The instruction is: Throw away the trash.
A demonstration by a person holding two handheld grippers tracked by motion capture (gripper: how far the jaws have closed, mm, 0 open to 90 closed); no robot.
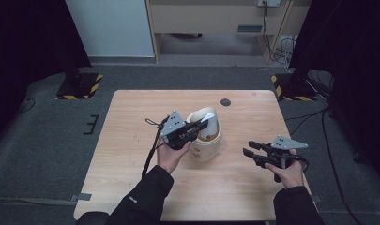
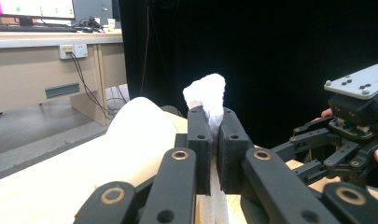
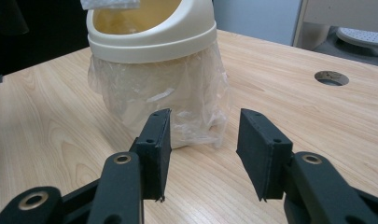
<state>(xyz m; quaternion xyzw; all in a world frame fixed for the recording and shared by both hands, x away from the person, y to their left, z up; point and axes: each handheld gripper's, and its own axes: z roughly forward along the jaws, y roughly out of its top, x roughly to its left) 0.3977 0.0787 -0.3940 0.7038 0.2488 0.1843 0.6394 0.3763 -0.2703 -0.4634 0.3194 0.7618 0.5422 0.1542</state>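
Black jaws of the left gripper (image 2: 213, 135) are pinching a white tissue (image 2: 207, 95) above the bin (image 3: 154, 60) mid-bench, ready for dropping; beside the bin, the right gripper (image 3: 203, 149) is waiting half-open, empty.

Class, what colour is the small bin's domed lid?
Cream: the lid shows best in the right gripper view, above the clear plastic liner.
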